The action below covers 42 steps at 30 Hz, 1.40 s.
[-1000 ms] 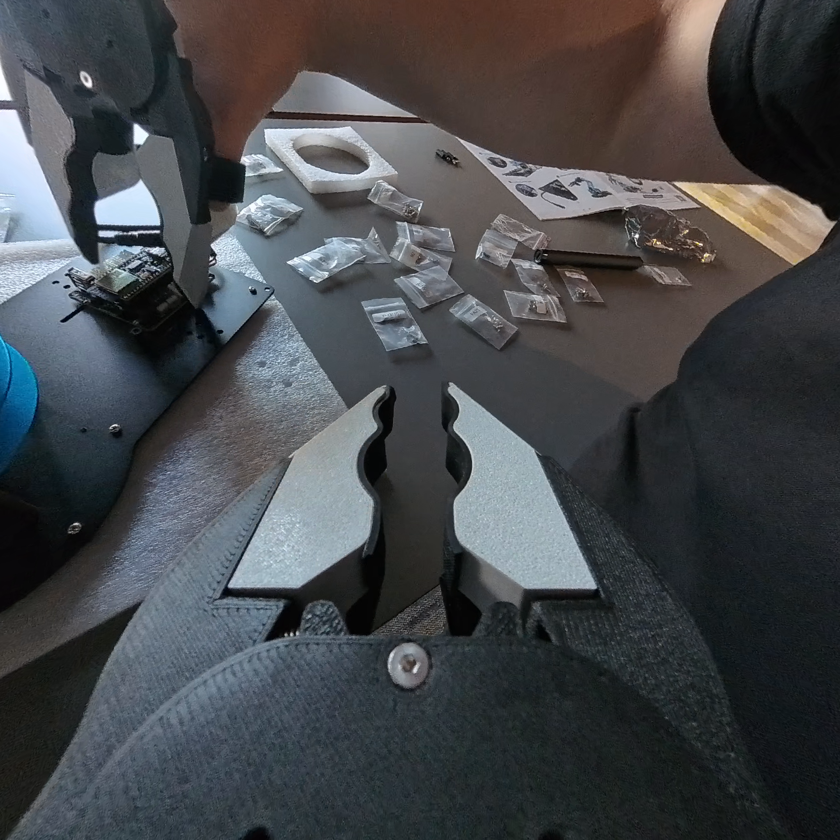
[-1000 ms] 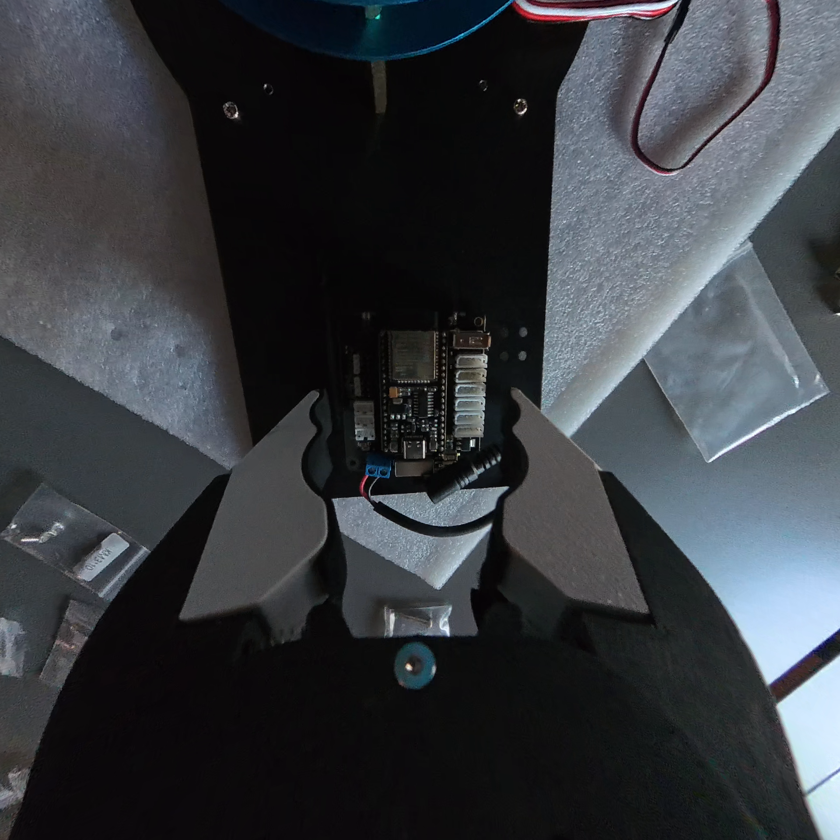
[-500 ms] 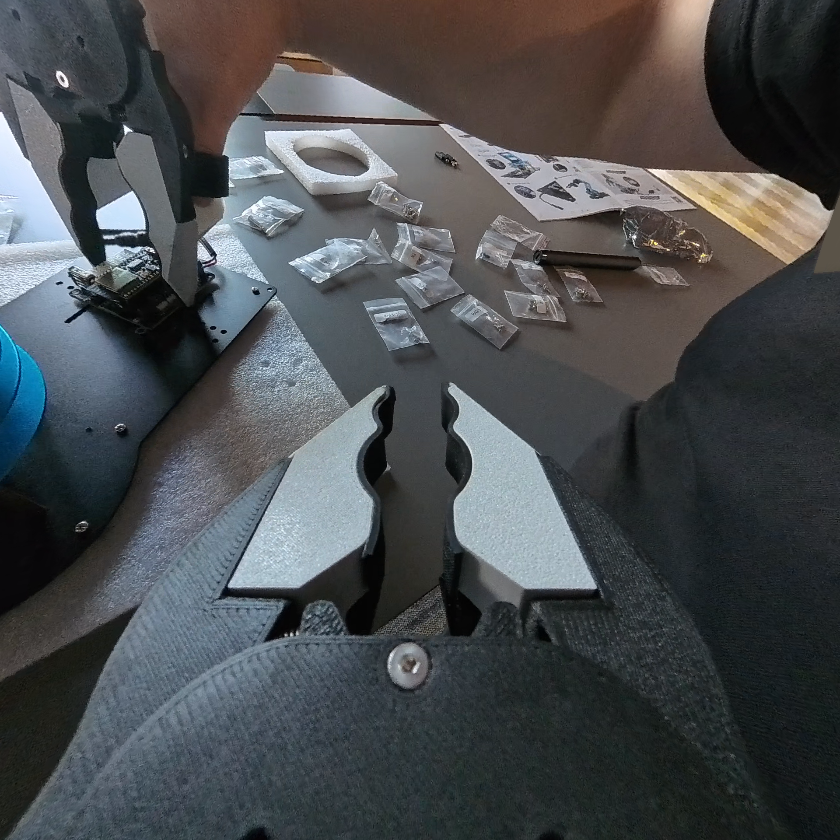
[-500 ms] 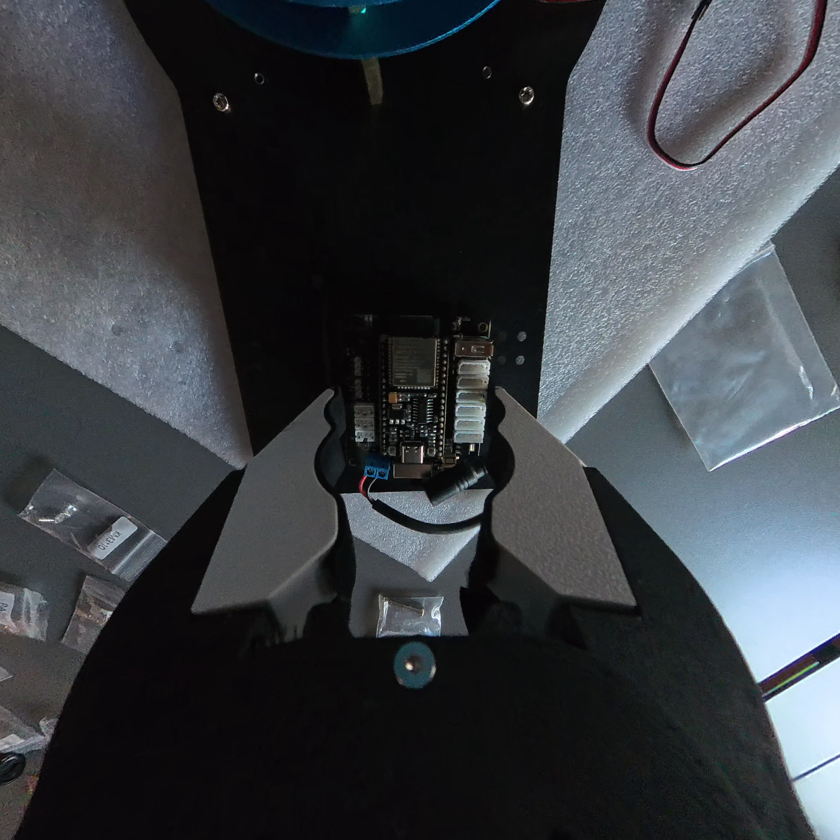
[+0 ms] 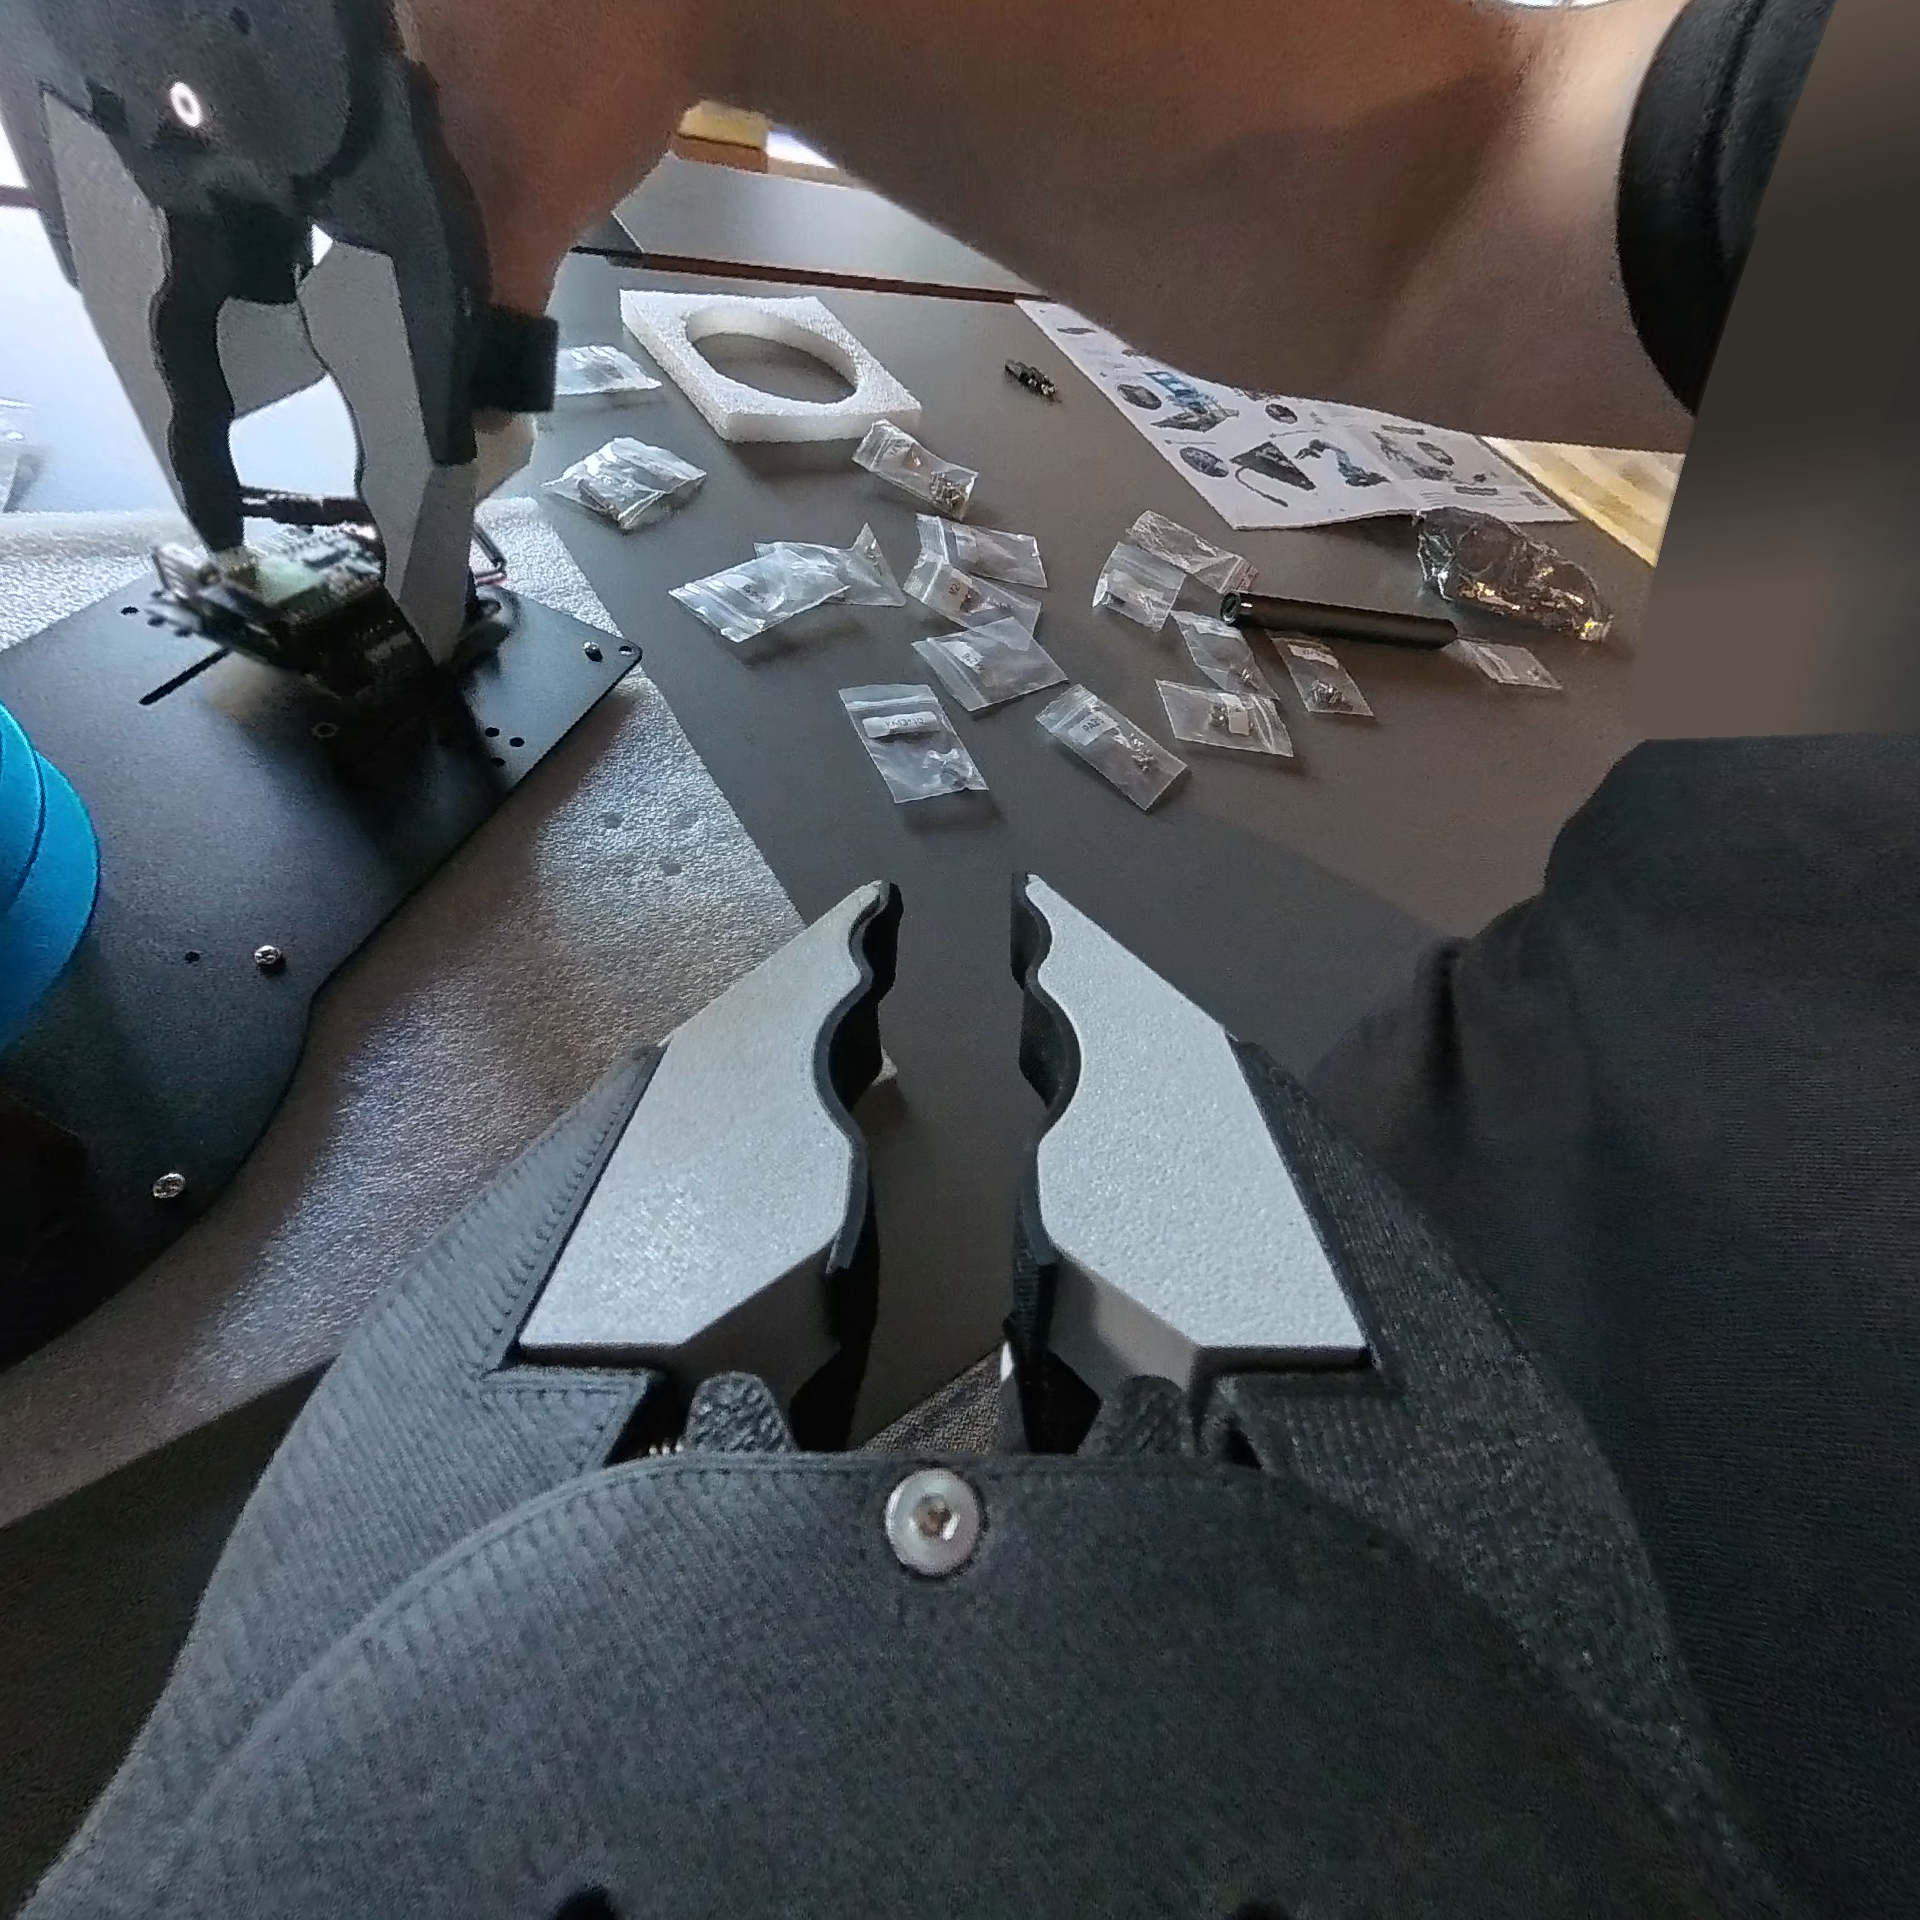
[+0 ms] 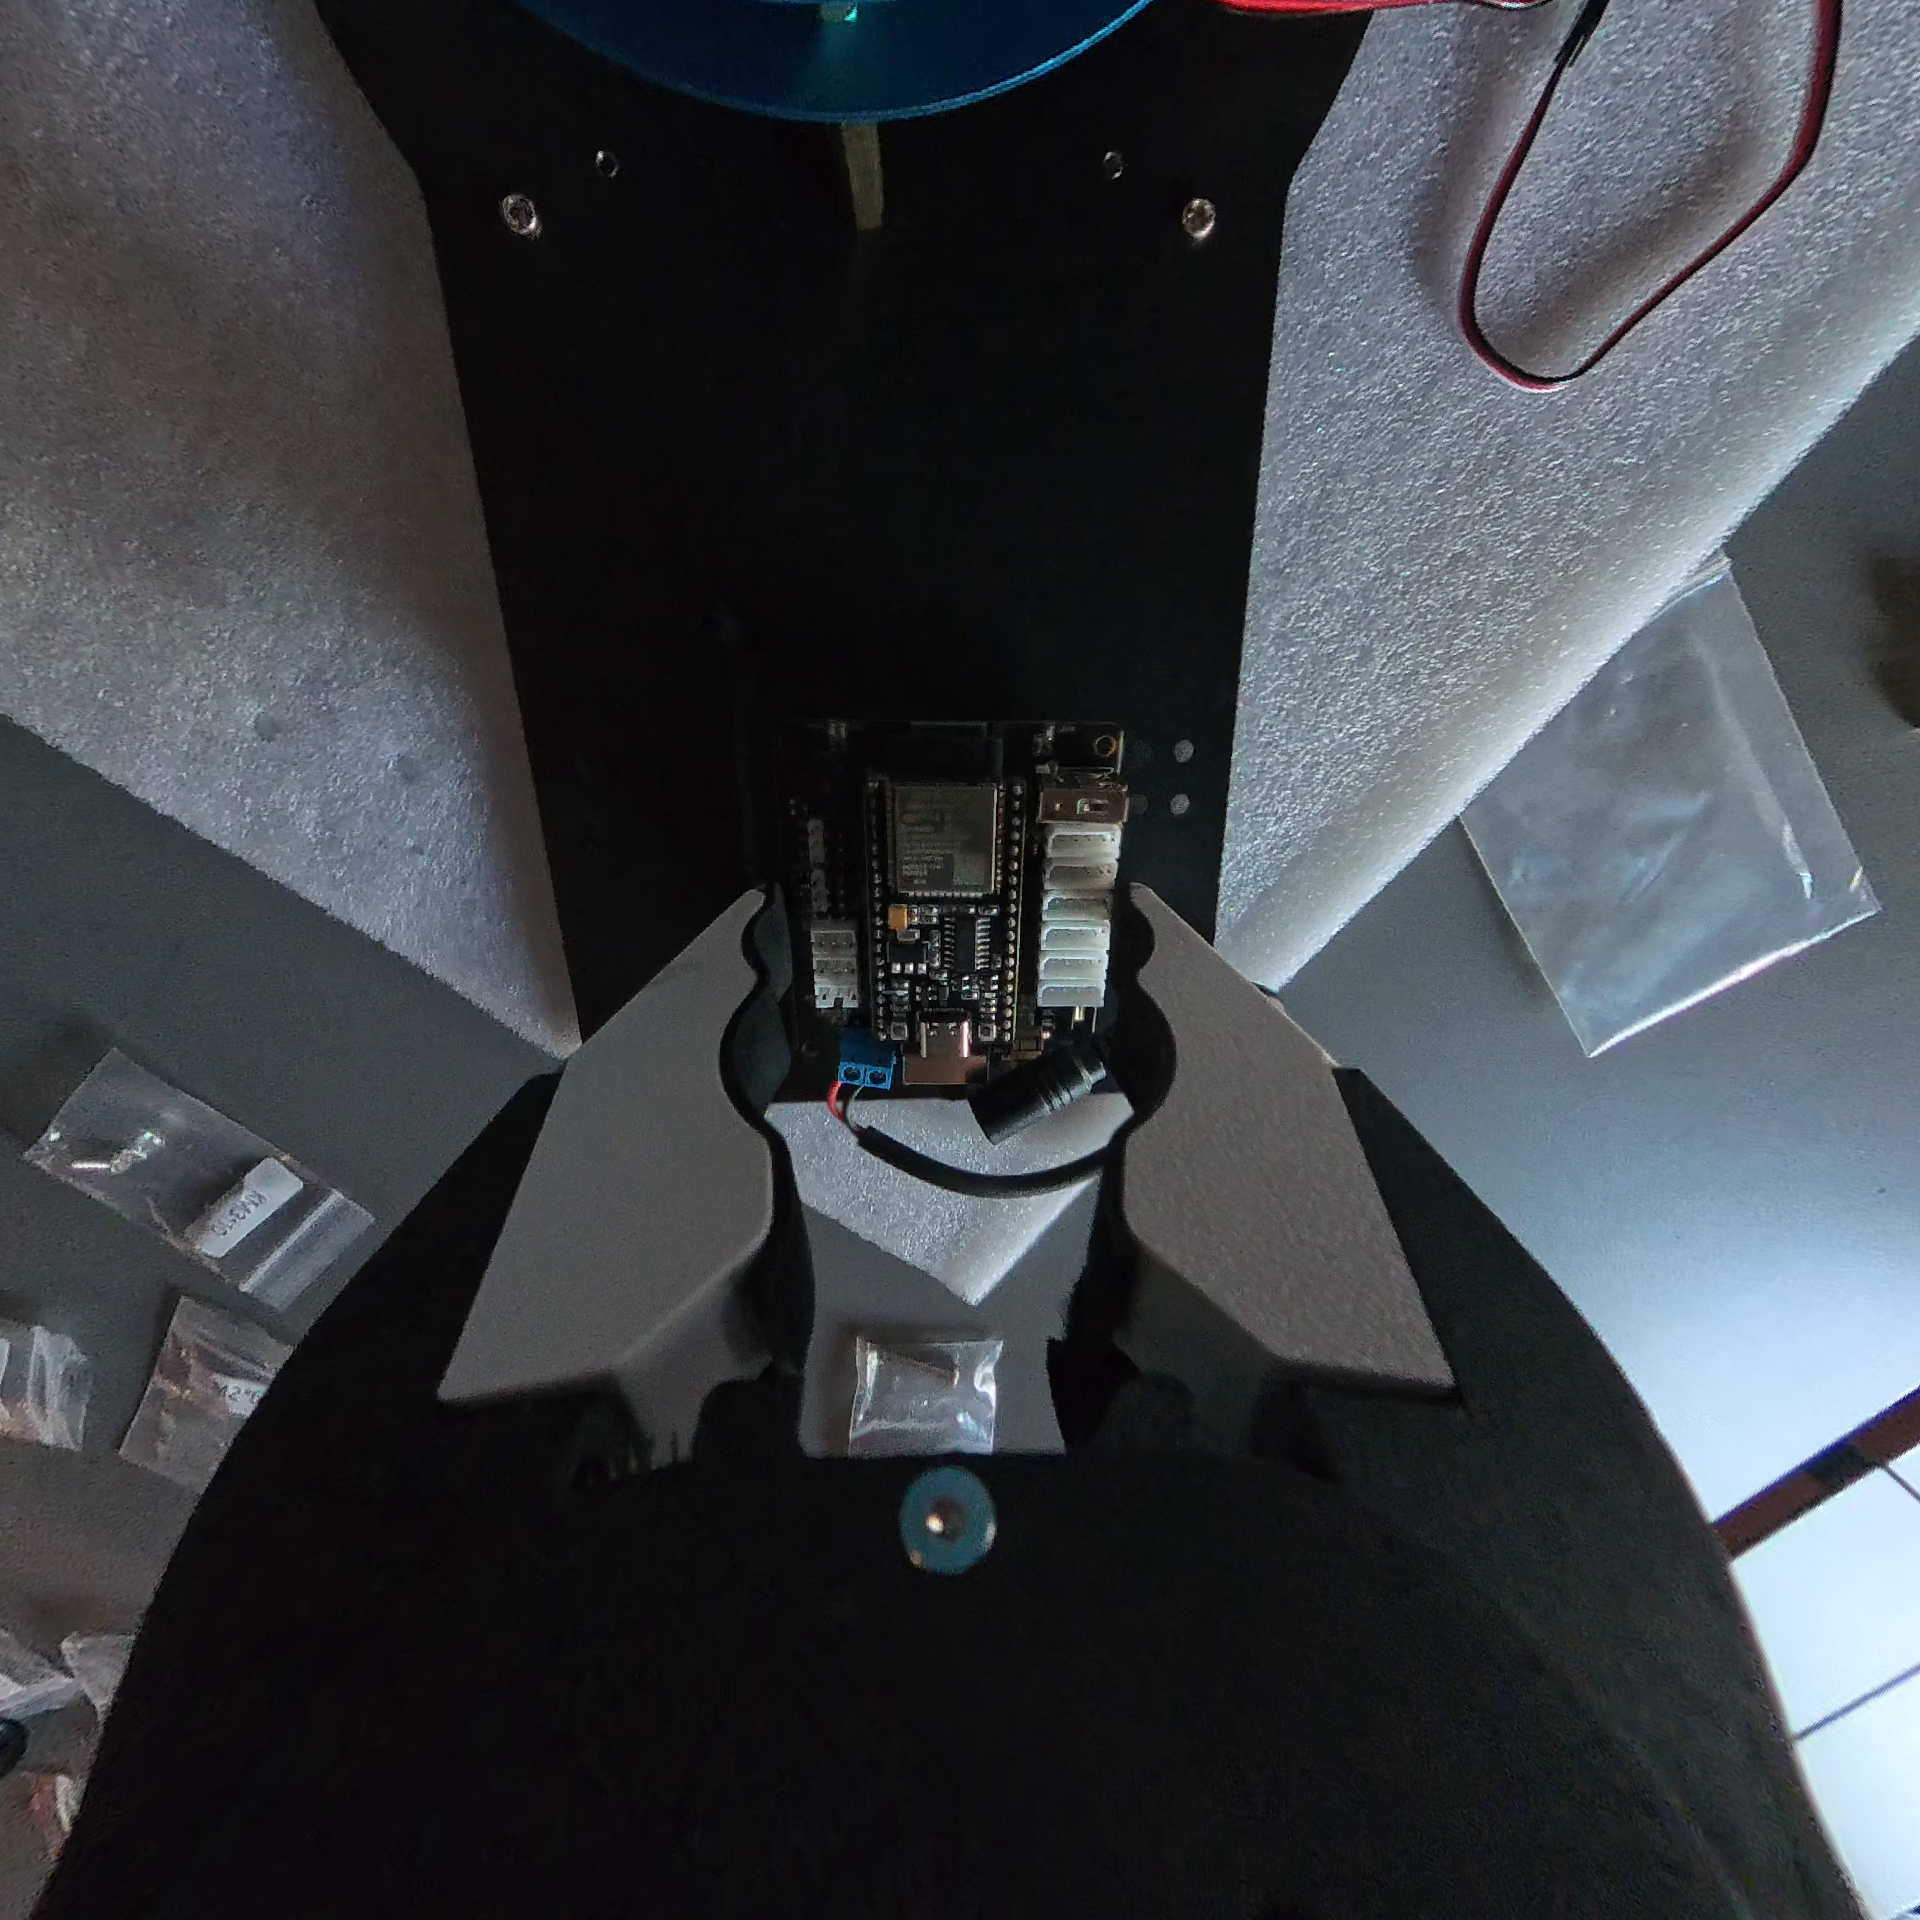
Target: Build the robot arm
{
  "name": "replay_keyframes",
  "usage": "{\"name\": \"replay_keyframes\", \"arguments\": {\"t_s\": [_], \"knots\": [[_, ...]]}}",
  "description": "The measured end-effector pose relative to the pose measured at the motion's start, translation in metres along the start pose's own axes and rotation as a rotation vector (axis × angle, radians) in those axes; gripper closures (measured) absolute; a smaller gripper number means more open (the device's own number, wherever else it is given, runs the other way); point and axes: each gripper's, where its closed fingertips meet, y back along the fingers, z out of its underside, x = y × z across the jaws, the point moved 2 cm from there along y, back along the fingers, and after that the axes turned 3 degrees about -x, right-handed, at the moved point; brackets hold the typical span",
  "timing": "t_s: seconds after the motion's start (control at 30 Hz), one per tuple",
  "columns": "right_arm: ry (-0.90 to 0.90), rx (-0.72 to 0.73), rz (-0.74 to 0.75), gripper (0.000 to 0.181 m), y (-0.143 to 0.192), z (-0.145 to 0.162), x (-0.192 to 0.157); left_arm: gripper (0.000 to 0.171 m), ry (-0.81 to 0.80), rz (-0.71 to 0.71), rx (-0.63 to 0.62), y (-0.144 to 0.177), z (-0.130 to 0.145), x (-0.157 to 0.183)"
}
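A small black circuit board [image 6: 940, 883] with white connectors and a blue terminal sits at the near end of a black metal plate [image 6: 831, 468]. My right gripper [image 6: 948, 904] points down at it, with one finger against each long side. The left wrist view shows this gripper [image 5: 322, 592] upright on the board [image 5: 301, 592]. A short black cable with a barrel plug [image 6: 1039, 1091] hangs off the board's end. My left gripper [image 5: 954, 899] hovers low over the dark table, holding nothing, with only a narrow gap between its fingers.
The plate lies on grey foam sheet [image 6: 208, 416] and carries a blue disc [image 6: 831, 52]. A red-black wire [image 6: 1507, 312] loops on the foam. Several small parts bags [image 5: 914, 727], a white foam ring [image 5: 769, 364], a black cylinder [image 5: 1340, 618] and a leaflet [image 5: 1299, 457] lie on the table. A person's arm is overhead.
My right gripper's fingers have closed inward from either side until they meet the circuit board. My left gripper has stayed as it was.
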Motion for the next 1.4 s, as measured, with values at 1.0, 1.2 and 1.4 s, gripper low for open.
{"name": "replay_keyframes", "arguments": {"t_s": [1.0,1.2,1.4], "knots": [[0.033,0.445,0.113,0.121,0.027,-0.002,-0.025,0.149,0.563,-0.281,0.271,-0.058,-0.028,-0.112],[0.042,0.473,0.117,0.121,0.026,-0.004,-0.029,0.152,0.642,-0.254,0.309,-0.069,-0.030,-0.122],[0.041,0.491,0.114,0.121,0.025,-0.005,-0.030,0.158,0.593,-0.279,0.295,-0.075,-0.034,-0.125]]}}
